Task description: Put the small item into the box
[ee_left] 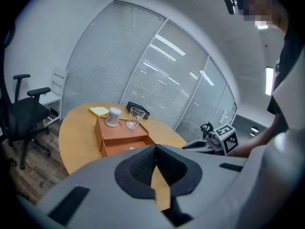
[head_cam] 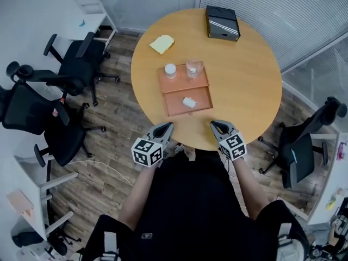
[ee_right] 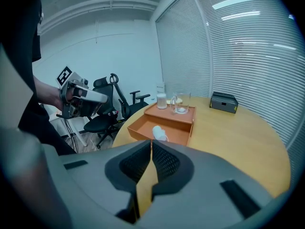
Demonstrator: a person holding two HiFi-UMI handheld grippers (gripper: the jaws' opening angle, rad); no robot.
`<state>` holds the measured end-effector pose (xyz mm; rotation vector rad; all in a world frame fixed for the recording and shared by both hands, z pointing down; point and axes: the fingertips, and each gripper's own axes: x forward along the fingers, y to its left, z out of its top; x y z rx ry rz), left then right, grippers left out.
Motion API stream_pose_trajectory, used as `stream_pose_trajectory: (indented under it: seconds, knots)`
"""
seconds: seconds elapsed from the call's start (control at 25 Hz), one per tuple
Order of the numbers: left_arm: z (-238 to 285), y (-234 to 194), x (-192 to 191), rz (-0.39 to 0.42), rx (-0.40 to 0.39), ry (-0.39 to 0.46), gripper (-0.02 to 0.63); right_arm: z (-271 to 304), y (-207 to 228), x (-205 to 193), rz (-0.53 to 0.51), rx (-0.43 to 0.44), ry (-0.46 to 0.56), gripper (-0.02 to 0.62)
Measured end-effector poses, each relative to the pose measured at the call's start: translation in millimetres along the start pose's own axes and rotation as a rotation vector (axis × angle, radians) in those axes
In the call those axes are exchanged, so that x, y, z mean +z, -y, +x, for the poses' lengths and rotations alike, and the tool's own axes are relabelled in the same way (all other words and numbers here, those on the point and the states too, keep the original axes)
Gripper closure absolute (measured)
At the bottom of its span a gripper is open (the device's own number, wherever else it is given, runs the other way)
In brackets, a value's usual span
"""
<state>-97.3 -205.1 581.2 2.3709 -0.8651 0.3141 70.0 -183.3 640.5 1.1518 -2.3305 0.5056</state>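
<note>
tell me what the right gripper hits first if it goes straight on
Likely the open drawer of the orange box, where the small white item lies; how high the right gripper sits is unclear.

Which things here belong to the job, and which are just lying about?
Job: orange box, drawer open; small white item in the drawer; left gripper, right gripper, both shut.
Lying about: white jar, glass cup, yellow pad, black case.

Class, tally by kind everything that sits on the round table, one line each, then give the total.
Orange drawer box: 1
Black box: 1
Yellow sponge: 1
White jar: 1
Clear glass: 1 (contents unclear)
Small white item: 1
Total: 6
</note>
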Motion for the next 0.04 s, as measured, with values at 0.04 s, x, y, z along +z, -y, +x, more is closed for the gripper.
stream_pose_trajectory:
  seconds: [0.04]
  knots:
    - [-0.8,0.2,0.0,0.001,0.0,0.0,0.6,-0.6,-0.6,-0.1,0.0,0.0,0.0,0.586]
